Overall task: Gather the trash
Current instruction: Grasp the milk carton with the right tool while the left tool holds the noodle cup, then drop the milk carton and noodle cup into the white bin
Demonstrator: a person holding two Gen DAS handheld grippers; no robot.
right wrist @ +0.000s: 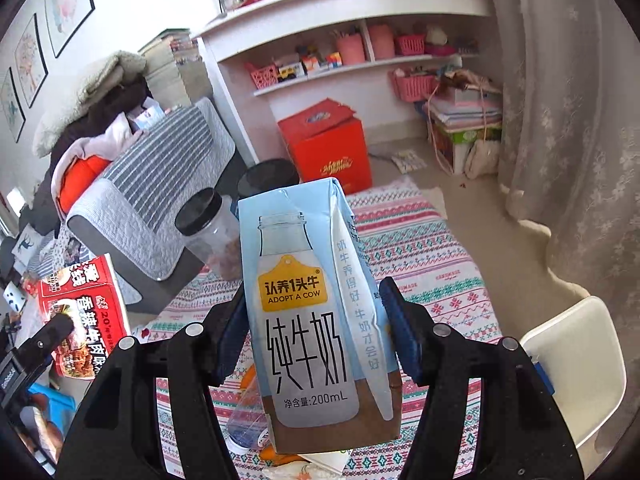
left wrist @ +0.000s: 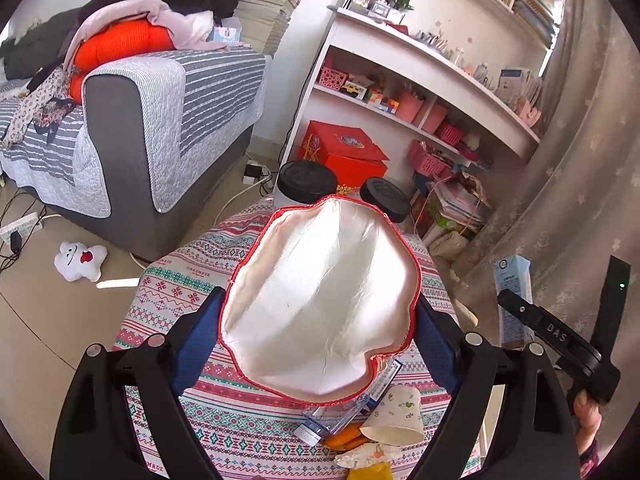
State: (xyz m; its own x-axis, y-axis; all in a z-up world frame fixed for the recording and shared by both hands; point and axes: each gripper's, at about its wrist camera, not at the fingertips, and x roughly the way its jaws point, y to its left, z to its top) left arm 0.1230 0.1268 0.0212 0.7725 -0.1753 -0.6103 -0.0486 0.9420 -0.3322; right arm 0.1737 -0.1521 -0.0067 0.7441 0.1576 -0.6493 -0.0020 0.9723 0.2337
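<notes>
Cluttered living room, sofa and pink shelves behind, and we're working over a table (left wrist: 224, 420) with a patterned cloth.

Our right gripper (right wrist: 316, 336) is clamped on a milk carton (right wrist: 312, 320), blue pads pressing its two sides, carton standing upright with its long axis running up out of the jaws, clear of the table. From the left wrist view that same carton (left wrist: 514, 300) sits off to the right of the bag, at about rim height, so the coming move looks like a sideways carry to the left and then a drop.

Our left gripper (left wrist: 320, 344) holds the red-rimmed bag (left wrist: 320, 300) at its mouth, one blue pad against each side of the rim, holding it spread wide. Its white lining is all we can see inside, nothing in there yet.

Still on the cloth below the bag: a paper cup (left wrist: 396, 416) on its side, a plastic bottle (left wrist: 332, 420), orange peel (left wrist: 344, 438). Two black-lidded jars (left wrist: 308, 182) stand behind.
</notes>
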